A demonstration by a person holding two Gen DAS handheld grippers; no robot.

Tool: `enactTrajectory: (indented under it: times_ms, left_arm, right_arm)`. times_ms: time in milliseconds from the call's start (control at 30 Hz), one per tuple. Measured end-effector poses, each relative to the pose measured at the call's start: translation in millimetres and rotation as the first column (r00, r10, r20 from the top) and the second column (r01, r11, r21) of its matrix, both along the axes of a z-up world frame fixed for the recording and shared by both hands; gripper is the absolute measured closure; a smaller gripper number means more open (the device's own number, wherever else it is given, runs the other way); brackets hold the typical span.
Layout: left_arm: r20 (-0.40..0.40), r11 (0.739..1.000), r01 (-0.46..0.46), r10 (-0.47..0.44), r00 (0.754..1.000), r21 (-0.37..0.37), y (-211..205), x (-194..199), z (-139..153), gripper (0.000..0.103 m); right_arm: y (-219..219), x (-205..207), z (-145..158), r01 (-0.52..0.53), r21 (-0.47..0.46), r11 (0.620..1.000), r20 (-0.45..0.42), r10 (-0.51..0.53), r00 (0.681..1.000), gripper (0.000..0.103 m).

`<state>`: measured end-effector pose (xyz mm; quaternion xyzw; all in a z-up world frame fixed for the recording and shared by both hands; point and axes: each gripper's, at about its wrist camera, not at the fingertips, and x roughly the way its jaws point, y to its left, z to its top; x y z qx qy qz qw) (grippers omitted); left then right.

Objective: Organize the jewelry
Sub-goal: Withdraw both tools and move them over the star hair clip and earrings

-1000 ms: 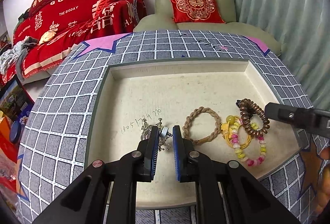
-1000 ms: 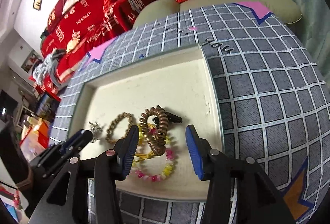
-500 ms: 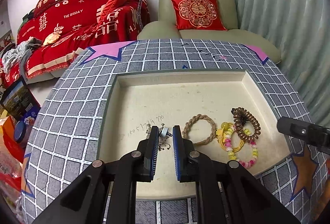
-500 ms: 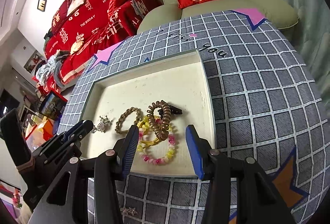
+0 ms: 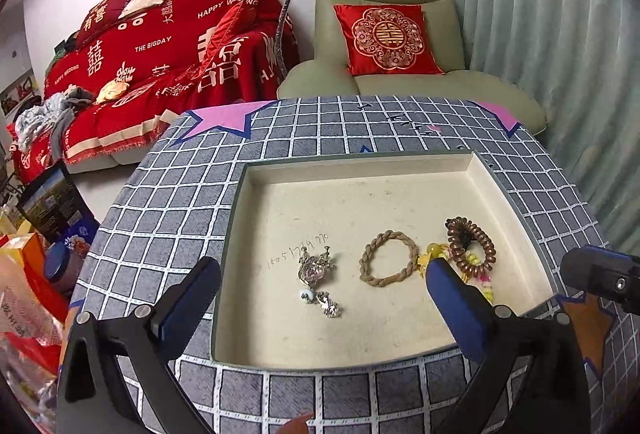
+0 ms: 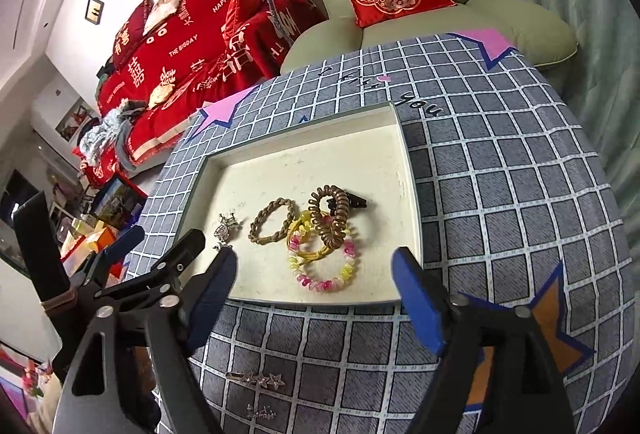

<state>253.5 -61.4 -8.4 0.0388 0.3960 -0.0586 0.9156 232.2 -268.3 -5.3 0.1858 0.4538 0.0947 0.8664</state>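
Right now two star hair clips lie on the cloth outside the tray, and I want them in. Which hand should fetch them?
Right. The star clips lie just below the open, empty right gripper, on the tablecloth in front of the tray. The left gripper hangs open over the silver earrings.

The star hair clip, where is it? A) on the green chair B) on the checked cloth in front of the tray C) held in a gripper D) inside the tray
B: the star hair clip lies on the checked cloth, outside the tray, with both grippers open and empty.
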Motion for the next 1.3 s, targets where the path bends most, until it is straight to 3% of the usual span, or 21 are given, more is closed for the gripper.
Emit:
enactTrajectory:
  times_ms: [67,233,500,700,1033,1133,1300]
  left_arm:
    - [0.001,1.000,0.001,-0.001,1.000,0.001,1.3,-1.9,-5.8,0.000]
    - [0.000,1.000,0.002,-0.002,1.000,-0.002,6.5,-8.3,-18.6,0.000]
    - [0.022,1.000,0.003,-0.003,1.000,0.010,26.3,-39.2,-28.2,0.000]
    - [0.005,1.000,0.005,-0.005,1.000,0.031,48.3,-68.1,-44.2,0.000]
    - [-0.043,0.997,0.031,-0.028,0.999,0.077,67.0,-111.2,-45.0,0.000]
    - [-0.047,0.997,0.015,-0.011,0.999,0.074,74.3,-113.7,-43.4,0.000]
    - [-0.042,0.998,-0.001,0.004,0.999,0.064,82.5,-113.2,-42.5,0.000]
  right_arm:
    - [0.0,-4.7,0.4,-0.001,0.004,1.000,0.006,0.001,1.000,0.000]
    - [3.3,-23.0,4.6,-0.001,-0.011,1.000,0.049,0.002,0.999,0.000]
    - [26.2,-56.0,-13.9,-0.076,-0.051,0.996,-0.036,0.075,0.997,0.000]
    - [55.4,-88.3,-40.0,-0.133,-0.133,0.982,-0.084,0.122,0.989,0.000]
    - [88.4,-114.2,-61.6,-0.136,-0.249,0.959,-0.099,0.114,0.988,0.000]
    - [94.7,-116.5,-63.3,-0.125,-0.257,0.958,-0.099,0.103,0.990,0.004]
    - [104.3,-113.8,-69.2,-0.099,-0.267,0.959,-0.105,0.074,0.992,0.023]
